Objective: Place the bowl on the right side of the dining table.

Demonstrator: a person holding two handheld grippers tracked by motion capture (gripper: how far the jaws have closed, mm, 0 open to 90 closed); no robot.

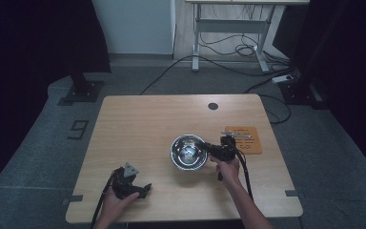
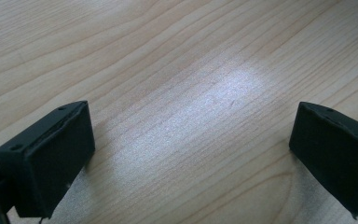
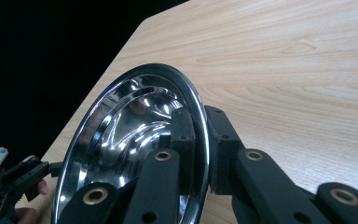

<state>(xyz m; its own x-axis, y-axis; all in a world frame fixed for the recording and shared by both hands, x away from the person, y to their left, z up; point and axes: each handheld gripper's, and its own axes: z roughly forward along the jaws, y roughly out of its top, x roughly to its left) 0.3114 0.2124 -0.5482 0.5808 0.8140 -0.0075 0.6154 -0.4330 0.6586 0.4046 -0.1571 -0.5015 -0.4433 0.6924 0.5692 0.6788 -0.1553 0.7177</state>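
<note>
A shiny steel bowl sits near the middle of the wooden table. My right gripper is shut on the bowl's right rim. In the right gripper view the bowl appears tilted, its rim pinched between the two black jaws of my right gripper, one inside the bowl and one outside. My left gripper rests low over the table's front left, held in a hand. In the left gripper view its jaws stand wide apart, the left gripper open over bare wood with nothing between them.
An orange mat with a small metal piece on it lies right of the bowl. A dark round grommet sits near the table's far edge. Cables run on the floor beyond, under a desk frame.
</note>
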